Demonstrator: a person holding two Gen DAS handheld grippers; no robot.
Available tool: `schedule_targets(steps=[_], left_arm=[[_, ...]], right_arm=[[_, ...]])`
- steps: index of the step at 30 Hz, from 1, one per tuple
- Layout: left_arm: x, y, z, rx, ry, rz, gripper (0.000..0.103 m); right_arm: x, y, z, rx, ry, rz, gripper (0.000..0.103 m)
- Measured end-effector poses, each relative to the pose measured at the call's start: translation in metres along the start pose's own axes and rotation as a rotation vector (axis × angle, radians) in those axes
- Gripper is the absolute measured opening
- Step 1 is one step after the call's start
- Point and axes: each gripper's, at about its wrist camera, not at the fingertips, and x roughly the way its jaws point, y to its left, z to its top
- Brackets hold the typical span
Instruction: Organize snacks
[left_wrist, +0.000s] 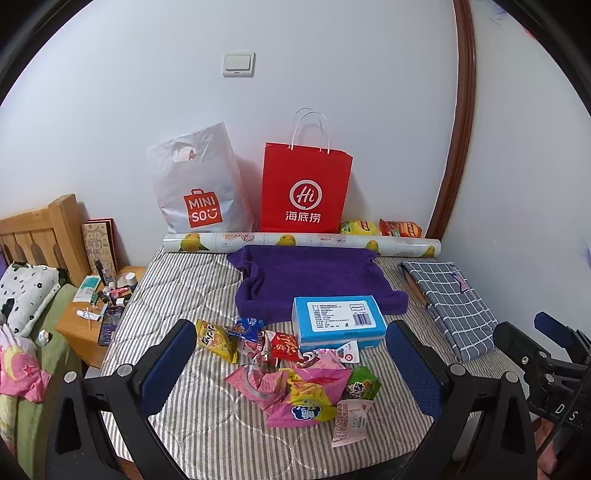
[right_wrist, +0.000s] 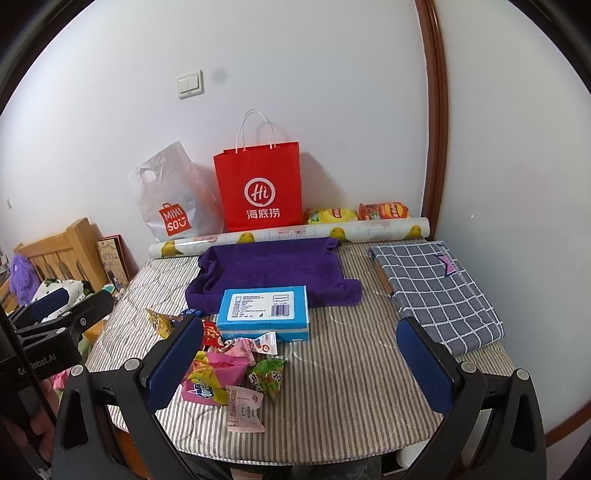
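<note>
A pile of small snack packets (left_wrist: 295, 376) lies on the striped table cover, in front of a blue box (left_wrist: 338, 325). The pile (right_wrist: 229, 369) and box (right_wrist: 264, 312) also show in the right wrist view. My left gripper (left_wrist: 291, 354) is open and empty, held above the pile with a finger on each side. My right gripper (right_wrist: 299, 358) is open and empty, to the right of the pile; its left finger hides part of it. Two chip bags (left_wrist: 380, 228) lie at the back by the wall.
A red paper bag (left_wrist: 304, 188) and a white Miniso bag (left_wrist: 199, 184) stand against the wall behind a paper roll (left_wrist: 303, 242). A purple towel (left_wrist: 314, 280) lies mid-table, a folded checked cloth (left_wrist: 448, 306) at right. A cluttered nightstand (left_wrist: 96, 310) and bed stand at left.
</note>
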Motion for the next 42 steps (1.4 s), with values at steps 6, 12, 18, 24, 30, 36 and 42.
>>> schedule_targets(steps=[6,12,18,24,30,36,42], left_arm=[[0.0,0.001,0.001,0.001,0.0,-0.002,0.103],[0.0,0.001,0.001,0.006,-0.005,-0.001,0.103],[0.001,0.003,0.002,-0.005,-0.013,-0.006,0.103],[0.001,0.006,0.003,-0.008,-0.016,-0.003,0.103],[0.004,0.014,0.006,-0.02,-0.014,0.006,0.103],[0.017,0.029,0.001,-0.032,0.02,0.024,0.103],[0.039,0.05,-0.014,-0.058,0.082,0.047,0.099]], right_arm=[[0.002,0.002,0.0,-0.013,-0.001,0.013,0.103],[0.002,0.001,-0.003,-0.023,-0.041,0.025,0.103],[0.002,0.005,-0.003,-0.049,-0.081,0.004,0.103],[0.006,0.008,-0.004,-0.069,-0.039,0.001,0.103],[0.007,0.012,-0.005,-0.068,-0.04,0.021,0.103],[0.019,0.014,-0.016,-0.067,-0.001,0.049,0.103],[0.048,0.011,-0.043,-0.04,0.074,0.069,0.096]])
